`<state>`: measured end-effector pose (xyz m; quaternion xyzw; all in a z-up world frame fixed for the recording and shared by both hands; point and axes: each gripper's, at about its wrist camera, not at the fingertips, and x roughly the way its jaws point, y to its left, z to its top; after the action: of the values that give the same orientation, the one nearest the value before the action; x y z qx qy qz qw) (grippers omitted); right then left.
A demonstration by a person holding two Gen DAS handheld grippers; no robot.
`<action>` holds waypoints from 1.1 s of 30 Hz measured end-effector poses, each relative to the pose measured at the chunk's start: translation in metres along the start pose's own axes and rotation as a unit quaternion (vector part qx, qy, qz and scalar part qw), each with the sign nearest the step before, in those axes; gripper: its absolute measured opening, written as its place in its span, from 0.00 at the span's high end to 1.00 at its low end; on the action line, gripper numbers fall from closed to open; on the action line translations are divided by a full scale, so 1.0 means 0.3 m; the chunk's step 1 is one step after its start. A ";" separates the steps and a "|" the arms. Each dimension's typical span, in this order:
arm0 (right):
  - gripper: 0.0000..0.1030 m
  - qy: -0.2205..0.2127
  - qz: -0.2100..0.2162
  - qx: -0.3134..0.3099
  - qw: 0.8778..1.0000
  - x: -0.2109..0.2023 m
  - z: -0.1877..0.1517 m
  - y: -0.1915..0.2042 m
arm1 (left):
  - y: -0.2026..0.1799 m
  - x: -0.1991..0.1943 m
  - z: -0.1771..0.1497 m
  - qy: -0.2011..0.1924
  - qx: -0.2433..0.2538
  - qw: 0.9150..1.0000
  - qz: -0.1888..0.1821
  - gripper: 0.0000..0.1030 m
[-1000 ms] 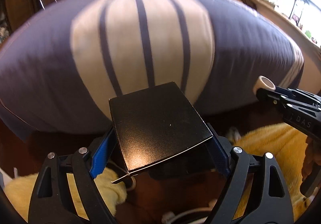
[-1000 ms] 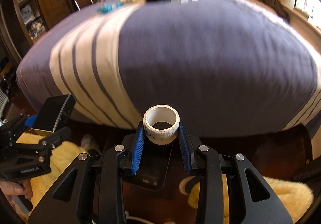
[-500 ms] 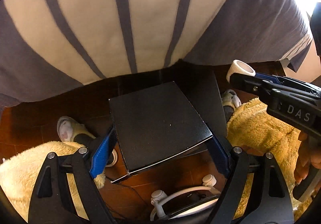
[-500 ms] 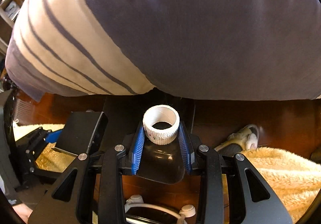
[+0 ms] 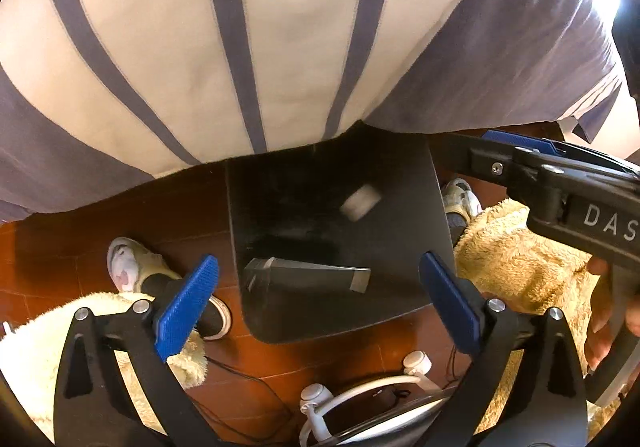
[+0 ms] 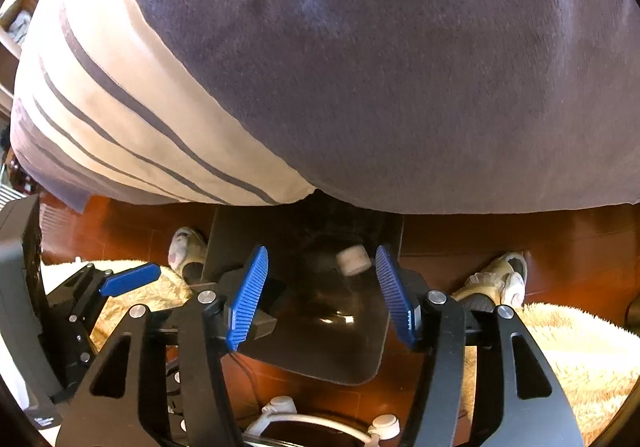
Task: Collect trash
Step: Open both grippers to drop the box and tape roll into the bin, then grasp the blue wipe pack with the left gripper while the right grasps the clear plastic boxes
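Note:
A black trash bin (image 5: 432, 247) stands on the floor at the foot of the bed; it also shows in the right wrist view (image 6: 360, 351). My left gripper (image 5: 318, 303) is open and empty above it. A black box (image 5: 304, 279) lies inside the bin, blurred. My right gripper (image 6: 320, 295) is open and empty over the bin. A white tape roll (image 6: 353, 259) is in the air between its fingers, blurred; it also shows in the left wrist view (image 5: 360, 203). The right gripper (image 5: 560, 183) reaches in from the right.
A bed with a purple and cream striped cover (image 5: 256, 31) fills the top of both views. Yellow fluffy rugs (image 5: 520, 263) lie on the red-brown floor. The person's shoes (image 5: 124, 267) stand beside the bin. A white wheeled base (image 5: 360, 387) is below.
Both grippers have opened. The black box has dropped from the left gripper into the bin. The white tape roll has left the right gripper and is falling.

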<state>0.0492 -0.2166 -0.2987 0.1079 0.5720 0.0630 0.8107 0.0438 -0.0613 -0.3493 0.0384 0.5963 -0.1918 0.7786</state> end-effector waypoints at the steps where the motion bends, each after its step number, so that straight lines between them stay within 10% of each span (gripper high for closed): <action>1: 0.42 -0.001 -0.002 0.000 1.000 -0.003 0.001 0.001 | 0.000 -0.003 0.001 -0.003 0.001 1.000 0.005 0.08; 19: 0.24 -0.129 -0.037 -0.017 0.991 -0.389 0.081 -0.003 | -0.031 -0.404 0.091 -0.112 0.013 0.993 0.024 0.08; 33: 0.17 -0.232 -0.072 -0.032 0.970 -0.588 0.399 -0.028 | 0.048 -0.674 0.352 -0.218 0.001 0.974 0.069 0.08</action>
<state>0.1022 -0.2767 -0.1010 0.0525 0.3727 -0.0039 0.9264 0.1017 -0.0272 -0.1308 0.0379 0.4082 -0.1416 0.9010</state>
